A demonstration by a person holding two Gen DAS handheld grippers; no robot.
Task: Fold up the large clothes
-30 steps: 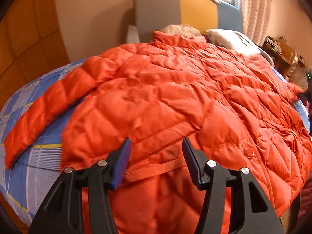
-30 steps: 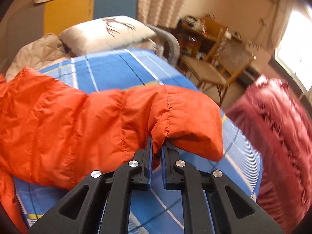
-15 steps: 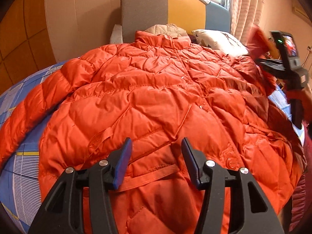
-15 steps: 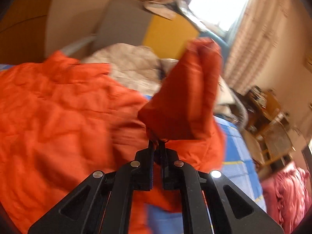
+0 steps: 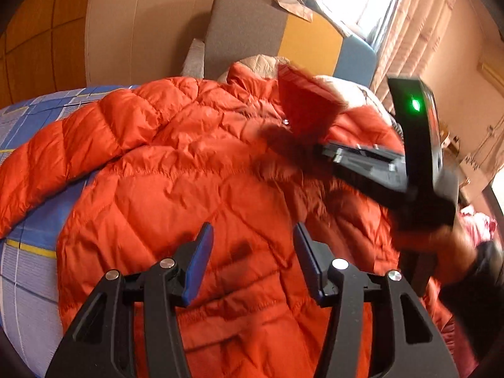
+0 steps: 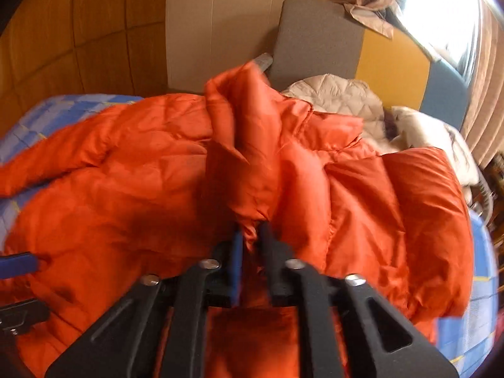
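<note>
The jacket lies spread on the bed, just ahead of and under our left tongs, which hang wide apart, gripping nothing. Beyond them to the right, our right tongs carry a sleeve above the chest.

From the right wrist, our right tongs are pinched narrow on that sleeve's cuff, which stands up in front of them over the jacket's body; a pillow sits beyond.

We judge the sleeve fold is in hand. Next we should lay the sleeve flat across the chest, let go, then take the far sleeve to the left tongs' left.
</note>
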